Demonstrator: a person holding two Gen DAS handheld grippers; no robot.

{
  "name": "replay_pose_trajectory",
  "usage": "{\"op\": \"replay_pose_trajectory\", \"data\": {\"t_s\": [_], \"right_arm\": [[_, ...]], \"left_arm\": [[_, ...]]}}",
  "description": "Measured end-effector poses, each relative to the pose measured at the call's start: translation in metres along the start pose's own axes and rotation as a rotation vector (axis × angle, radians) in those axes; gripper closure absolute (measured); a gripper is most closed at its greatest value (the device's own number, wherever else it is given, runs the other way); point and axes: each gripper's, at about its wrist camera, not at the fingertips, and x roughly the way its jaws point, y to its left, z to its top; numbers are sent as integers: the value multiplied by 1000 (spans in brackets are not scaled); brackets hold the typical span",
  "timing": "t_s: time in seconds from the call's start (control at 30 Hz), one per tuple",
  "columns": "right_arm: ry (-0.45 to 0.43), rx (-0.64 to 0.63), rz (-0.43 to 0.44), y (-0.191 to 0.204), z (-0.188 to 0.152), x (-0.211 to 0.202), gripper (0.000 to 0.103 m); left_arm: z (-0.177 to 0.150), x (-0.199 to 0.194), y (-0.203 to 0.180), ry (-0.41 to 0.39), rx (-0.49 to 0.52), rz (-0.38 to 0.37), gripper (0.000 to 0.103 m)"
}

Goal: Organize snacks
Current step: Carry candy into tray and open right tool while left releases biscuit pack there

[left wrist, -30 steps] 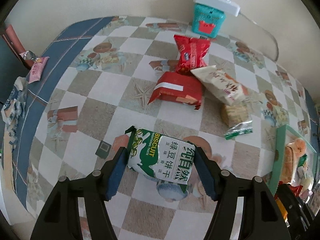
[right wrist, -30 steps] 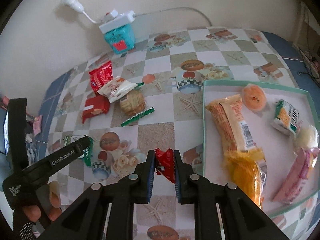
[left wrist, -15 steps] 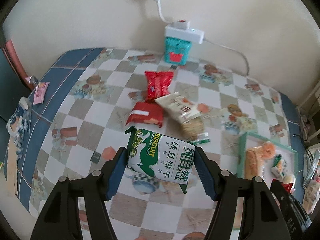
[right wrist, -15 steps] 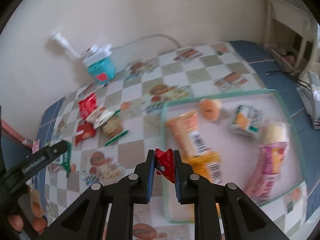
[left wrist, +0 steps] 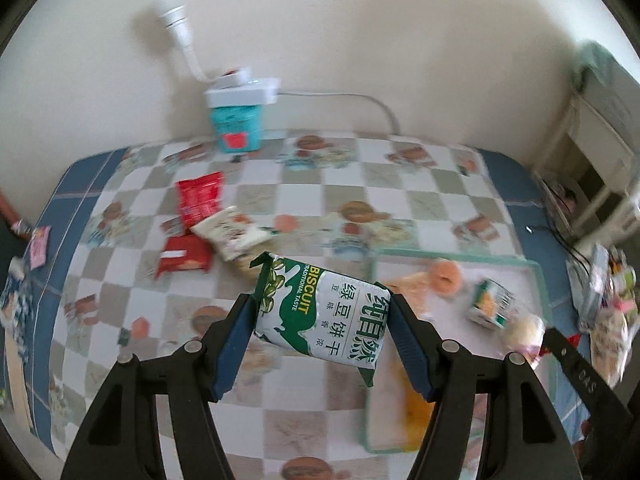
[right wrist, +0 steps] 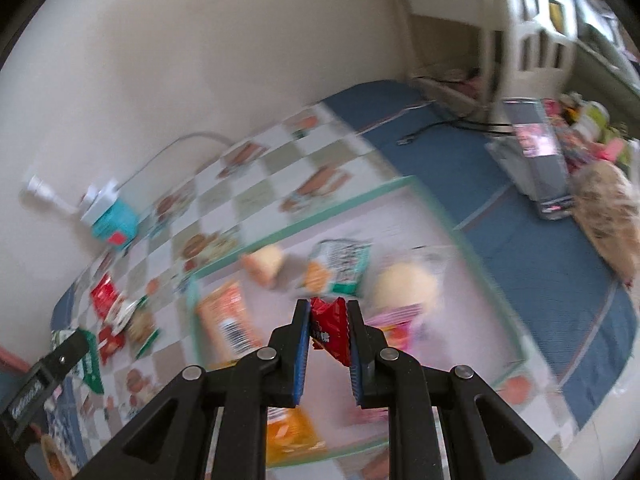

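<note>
My left gripper (left wrist: 322, 312) is shut on a green and white biscuit pack (left wrist: 320, 316) and holds it in the air above the table, near the left edge of the green-rimmed tray (left wrist: 456, 258). My right gripper (right wrist: 329, 322) is shut on a small red snack packet (right wrist: 330, 330) above the tray (right wrist: 320, 216), which holds several snacks. Loose red packets (left wrist: 199, 198), a white packet (left wrist: 228, 232) and another red packet (left wrist: 182, 258) lie on the checked tablecloth at the left.
A teal box with a white power adapter (left wrist: 238, 116) stands at the wall, its cable running right. Clutter lies on the blue cloth at the far right (right wrist: 536, 160). A pink packet (left wrist: 38, 246) lies at the table's left edge.
Both grippers have risen and swung right with their packs. The left pack left the table and now hangs by the tray; the right packet moved from beside the tray to over it.
</note>
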Motion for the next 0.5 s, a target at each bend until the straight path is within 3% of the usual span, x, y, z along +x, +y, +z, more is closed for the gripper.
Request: {"op": "replay_pose_trajectory", "data": {"t_s": [0.27, 0.5], "right_arm": [[-41, 63, -156, -46, 10, -12, 85], [36, 124, -222, -77, 7, 9, 85]], "left_arm": [[-11, -1, -68, 11, 139, -73, 34], [-25, 16, -103, 69, 191, -104, 34]]}}
